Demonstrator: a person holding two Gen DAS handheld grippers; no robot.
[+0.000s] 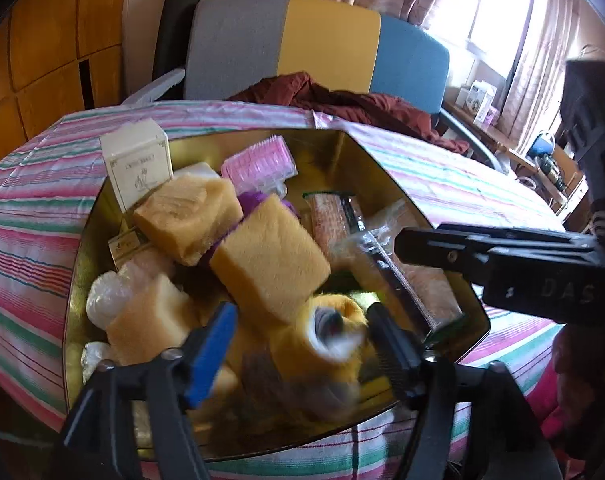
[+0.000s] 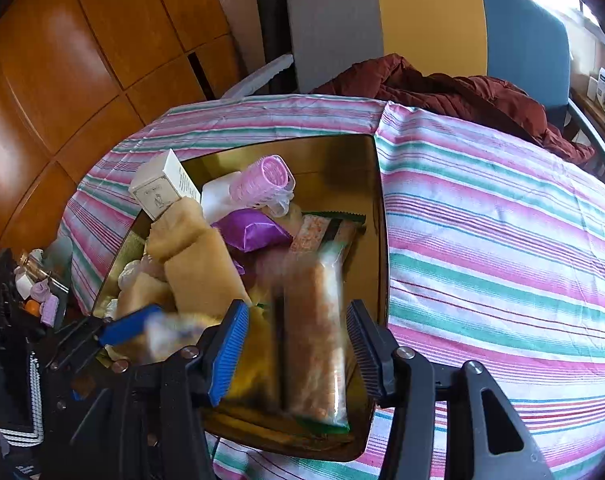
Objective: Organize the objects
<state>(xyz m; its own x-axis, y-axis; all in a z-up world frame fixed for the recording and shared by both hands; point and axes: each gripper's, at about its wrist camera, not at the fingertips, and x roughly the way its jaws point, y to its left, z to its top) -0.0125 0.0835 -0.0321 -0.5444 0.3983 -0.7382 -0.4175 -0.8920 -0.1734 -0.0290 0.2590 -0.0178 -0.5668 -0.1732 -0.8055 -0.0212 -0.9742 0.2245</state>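
A gold tin [image 1: 382, 168] on the striped cloth holds yellow sponges [image 1: 270, 256], a white carton [image 1: 138, 160], a pink hair roller [image 1: 258, 160], a purple pouch [image 2: 250, 232] and wrapped snack packets. My left gripper [image 1: 302, 316] hangs open over the tin's near end; a blurred yellow and white roll [image 1: 326, 332] lies between its fingers, free of both pads. My right gripper [image 2: 298, 308] is open too. A blurred clear-wrapped orange packet [image 2: 314, 340] lies lengthwise between its fingers, with a gap to the blue pad [image 2: 228, 352]. In the left wrist view the right gripper [image 1: 402, 244] reaches in from the right.
The tin [image 2: 342, 160] sits on a table under a pink, green and white striped cloth [image 2: 502, 240]. A grey, yellow and blue chair [image 1: 286, 40] with a maroon garment [image 1: 342, 104] stands behind. Small bottles and clutter [image 2: 42, 284] sit at the left; a shelf [image 1: 482, 100] runs under the window.
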